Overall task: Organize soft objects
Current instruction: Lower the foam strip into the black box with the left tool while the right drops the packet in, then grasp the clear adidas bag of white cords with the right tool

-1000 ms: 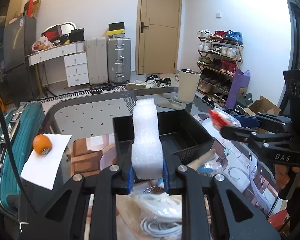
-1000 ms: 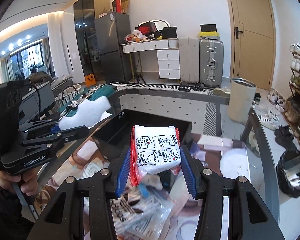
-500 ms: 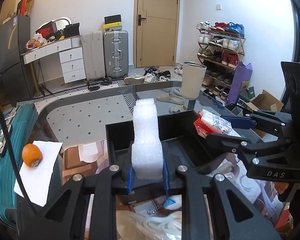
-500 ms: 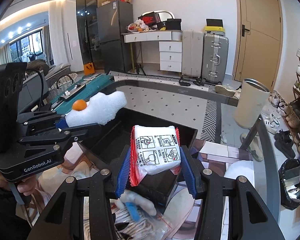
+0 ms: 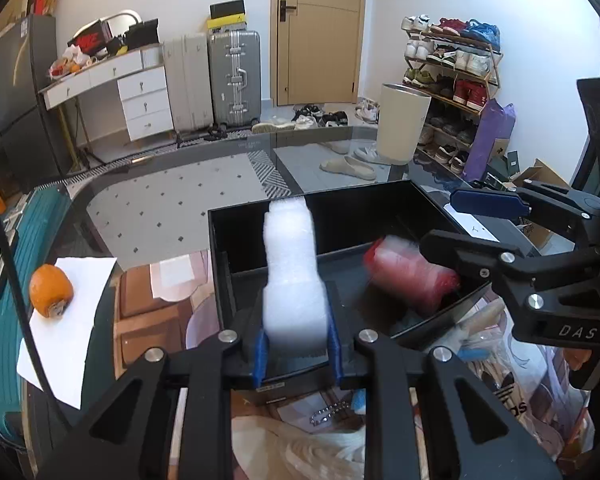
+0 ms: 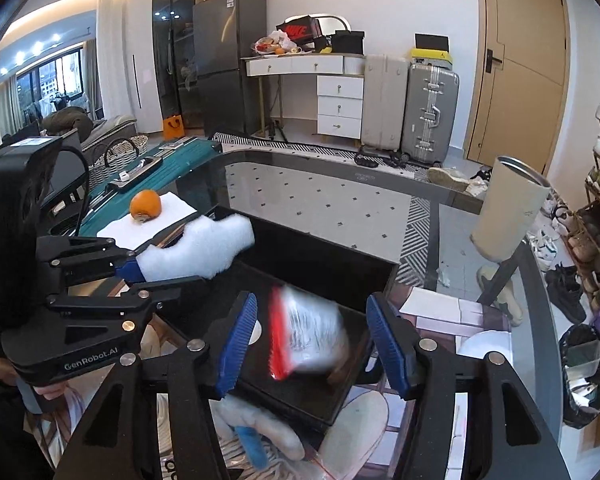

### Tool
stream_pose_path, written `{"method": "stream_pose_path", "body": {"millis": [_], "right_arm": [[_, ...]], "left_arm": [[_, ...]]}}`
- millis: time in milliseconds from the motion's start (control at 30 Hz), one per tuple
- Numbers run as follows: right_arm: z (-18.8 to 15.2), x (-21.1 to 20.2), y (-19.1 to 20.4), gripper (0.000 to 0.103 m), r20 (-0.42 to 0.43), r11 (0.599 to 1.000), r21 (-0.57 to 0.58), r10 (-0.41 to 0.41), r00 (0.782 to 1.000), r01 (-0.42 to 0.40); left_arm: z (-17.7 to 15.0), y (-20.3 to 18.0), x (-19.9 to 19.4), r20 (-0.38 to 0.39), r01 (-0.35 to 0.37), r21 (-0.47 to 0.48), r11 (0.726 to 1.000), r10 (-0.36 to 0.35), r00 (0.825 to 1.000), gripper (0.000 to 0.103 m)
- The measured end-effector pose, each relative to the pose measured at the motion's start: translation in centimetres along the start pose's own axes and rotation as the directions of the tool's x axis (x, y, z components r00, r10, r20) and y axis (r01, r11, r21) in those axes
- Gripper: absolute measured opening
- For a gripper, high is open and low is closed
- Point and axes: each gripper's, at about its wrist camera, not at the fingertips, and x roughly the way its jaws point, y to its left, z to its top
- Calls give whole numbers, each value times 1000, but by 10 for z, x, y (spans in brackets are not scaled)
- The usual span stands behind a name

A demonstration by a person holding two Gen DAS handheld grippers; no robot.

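One orange [image 5: 50, 290] on one white paper sheet [image 5: 70, 330] sits far left on the glass table [image 5: 160, 208]. Next, your left gripper [image 5: 298, 346] pinches one white foam piece [image 5: 292, 280], upright over the near wall of the one black bin [image 5: 340, 216]. Your right gripper [image 6: 314, 342] has just been opening; its blue pads stand clear of the one red-edged packet [image 6: 306, 336], blurred, loose above the bin floor. Only the right view shows the blue-and-white item [image 6: 260, 436] under the gripper; only the left view shows the small chain [image 5: 330, 414] on the table.
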Motion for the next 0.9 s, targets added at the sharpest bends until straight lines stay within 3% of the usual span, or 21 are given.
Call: {"method": "stream_pose_path", "body": {"millis": [233, 300, 333, 400, 467, 567, 900], "right_arm": [[-2, -15, -6, 62, 17, 1000, 11, -17, 1000, 17], [-5, -21, -8, 68, 22, 1000, 22, -16, 1000, 16], [-7, -24, -9, 72, 23, 1000, 28, -13, 1000, 13], [-10, -30, -11, 79, 29, 999, 42, -8, 1000, 7], [-13, -36, -15, 90, 39, 998, 62, 0, 999, -3], [-18, -47, -17, 102, 51, 996, 83, 14, 999, -18], [-45, -77, -20, 102, 37, 990, 140, 1, 999, -6]], "left_arm": [[-5, -2, -5, -21, -19, -9, 1000, 19, 1000, 31], [-5, -5, -8, -16, -17, -7, 1000, 17, 1000, 43], [-5, -6, -12, -8, -7, -8, 1000, 7, 1000, 61], [-5, -9, -21, 17, -16, -9, 1000, 16, 1000, 68], [-6, -11, -27, 37, -28, -14, 1000, 28, 999, 90], [-10, -6, -41, 88, -42, -54, 998, 47, 995, 100], [-35, 9, -67, 131, -60, -116, 991, 75, 989, 103]]}}
